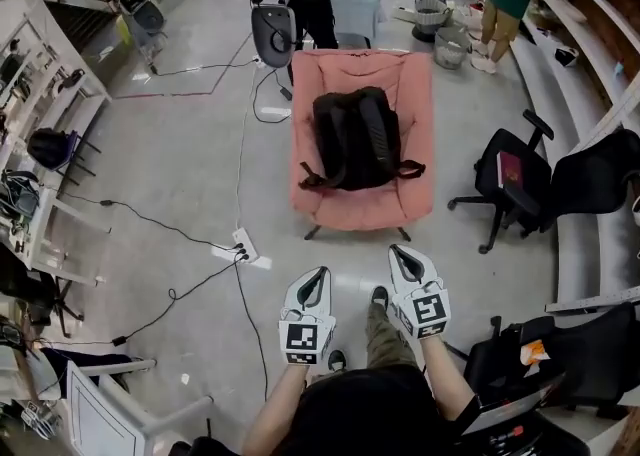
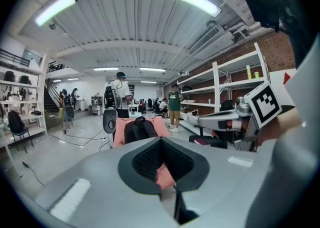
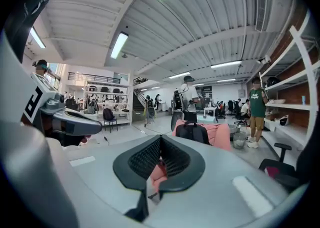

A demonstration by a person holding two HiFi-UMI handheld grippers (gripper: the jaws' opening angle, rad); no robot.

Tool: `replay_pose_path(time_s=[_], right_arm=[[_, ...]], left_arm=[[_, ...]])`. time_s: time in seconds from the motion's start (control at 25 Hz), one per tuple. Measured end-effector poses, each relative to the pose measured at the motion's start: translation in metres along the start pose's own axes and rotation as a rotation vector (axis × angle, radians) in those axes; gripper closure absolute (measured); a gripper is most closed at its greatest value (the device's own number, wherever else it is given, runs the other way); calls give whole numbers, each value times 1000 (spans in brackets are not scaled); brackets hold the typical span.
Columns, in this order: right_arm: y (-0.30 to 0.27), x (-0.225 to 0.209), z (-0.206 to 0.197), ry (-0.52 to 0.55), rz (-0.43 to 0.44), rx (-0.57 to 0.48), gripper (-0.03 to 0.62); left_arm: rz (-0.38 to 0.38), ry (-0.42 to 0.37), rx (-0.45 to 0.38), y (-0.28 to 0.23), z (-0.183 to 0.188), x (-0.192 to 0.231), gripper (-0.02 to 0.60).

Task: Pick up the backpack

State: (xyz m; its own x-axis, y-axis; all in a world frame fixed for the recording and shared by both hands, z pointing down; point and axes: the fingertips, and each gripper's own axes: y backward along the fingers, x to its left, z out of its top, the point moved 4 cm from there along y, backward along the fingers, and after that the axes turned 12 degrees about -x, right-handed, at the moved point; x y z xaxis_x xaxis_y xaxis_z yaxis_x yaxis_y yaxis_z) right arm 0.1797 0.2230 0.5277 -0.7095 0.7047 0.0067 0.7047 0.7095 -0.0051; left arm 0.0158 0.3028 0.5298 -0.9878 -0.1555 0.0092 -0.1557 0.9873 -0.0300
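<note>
Both the left gripper [image 1: 308, 296] and the right gripper [image 1: 412, 273] have their jaws pressed together, holding nothing. Ahead of them, well apart, the black backpack [image 1: 355, 138] lies on a pink chair [image 1: 362, 206] on the floor.

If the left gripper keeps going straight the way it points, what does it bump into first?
The left gripper would probably meet the front of the pink cushioned chair first; the black fabric backpack lies on it just beyond. Depth is hard to judge.
</note>
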Motion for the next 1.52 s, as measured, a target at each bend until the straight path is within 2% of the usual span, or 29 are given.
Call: replay_pose_path(time_s=[0.2,0.4,0.68,0.88,0.96,1.08,1.28,1.4,1.52], right_arm=[[-74,-71,-4,-37,60,-20,582],[-125,-130,-10,-75,95,-3,582],[-178,-189,-43,-88,94,75,582],[-248,-203,-61,-70,88,120,582],[-270,-215,-61,-30,80,166,581],[-308,-223,-49,25,93,212,581],[-366,-238,-31,101,58,246,580],[-395,-226,-25,177,98,259,580],[-415,-213,-37,136,151,260,580]], left_arm=[[48,4,47,-110,-2,21,580],[43,14,72,-195,3,25,580],[82,65,134,-279,-34,50,580],[56,118,164,-345,-69,115,578],[15,173,167,-377,-85,133,578],[-91,285,182,-415,-102,168,575],[-201,387,249,-465,-138,211,507],[-269,464,302,-489,-157,223,452],[-298,513,347,-510,-178,226,442]])
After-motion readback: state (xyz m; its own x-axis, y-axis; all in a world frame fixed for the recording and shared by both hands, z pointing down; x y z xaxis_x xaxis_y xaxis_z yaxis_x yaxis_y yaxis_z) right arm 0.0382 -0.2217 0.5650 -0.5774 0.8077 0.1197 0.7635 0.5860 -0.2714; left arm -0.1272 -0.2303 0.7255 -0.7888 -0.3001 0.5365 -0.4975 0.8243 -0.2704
